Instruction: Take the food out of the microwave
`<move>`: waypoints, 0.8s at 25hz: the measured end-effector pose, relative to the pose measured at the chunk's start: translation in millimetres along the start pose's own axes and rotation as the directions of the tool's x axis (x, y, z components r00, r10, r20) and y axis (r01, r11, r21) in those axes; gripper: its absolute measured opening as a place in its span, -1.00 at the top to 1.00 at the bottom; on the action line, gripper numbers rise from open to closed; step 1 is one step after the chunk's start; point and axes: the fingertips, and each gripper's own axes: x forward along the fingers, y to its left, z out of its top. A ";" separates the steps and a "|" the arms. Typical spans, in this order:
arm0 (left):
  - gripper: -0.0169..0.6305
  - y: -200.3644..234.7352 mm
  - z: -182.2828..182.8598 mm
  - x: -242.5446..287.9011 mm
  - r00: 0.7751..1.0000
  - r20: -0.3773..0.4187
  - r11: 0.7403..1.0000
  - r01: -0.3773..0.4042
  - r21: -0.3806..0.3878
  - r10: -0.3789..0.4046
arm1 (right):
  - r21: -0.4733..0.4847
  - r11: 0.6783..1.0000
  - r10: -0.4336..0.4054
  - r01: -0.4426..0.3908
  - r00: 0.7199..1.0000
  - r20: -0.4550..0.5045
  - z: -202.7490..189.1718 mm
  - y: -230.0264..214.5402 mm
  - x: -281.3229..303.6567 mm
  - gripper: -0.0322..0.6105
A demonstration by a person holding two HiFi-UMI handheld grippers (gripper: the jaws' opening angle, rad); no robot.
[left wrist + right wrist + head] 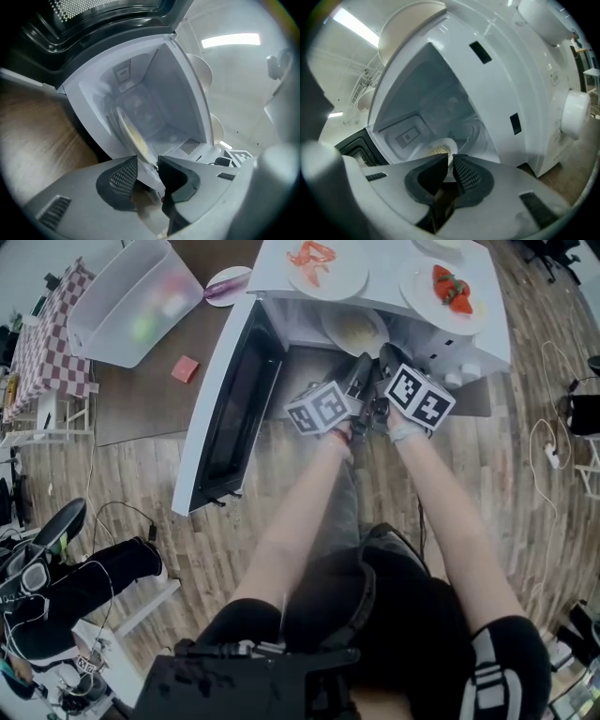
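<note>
- Plate of food (354,331) sits in the microwave (525,84) mouth, straight ahead of my 2 grippers.
- Left gripper (147,161) and right gripper (451,159) each pinch its near rim, equally near.

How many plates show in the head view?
5. An inner plate in the microwave; three on top: a plate of orange food, a plate of strawberries, a cut-off plate at the frame edge; a side plate on the table. More may be hidden.
</note>
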 end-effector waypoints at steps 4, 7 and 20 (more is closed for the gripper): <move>0.58 -1.6 -3.9 0.8 1.000 -0.008 1.000 0.007 -0.014 -0.007 | -0.006 1.000 0.019 -0.019 1.000 0.000 -3.6 1.1 -4.2 0.78; 0.62 -4.0 -3.8 0.3 1.000 0.004 0.998 0.022 -0.052 -0.022 | -0.013 0.999 0.040 -0.040 0.999 -0.003 -4.0 2.2 -5.2 0.78; 0.71 -2.5 -0.6 -5.1 0.999 0.020 0.996 0.026 -0.086 -0.025 | 0.167 0.983 0.084 -0.081 0.996 -0.014 -18.1 -3.2 -15.4 0.46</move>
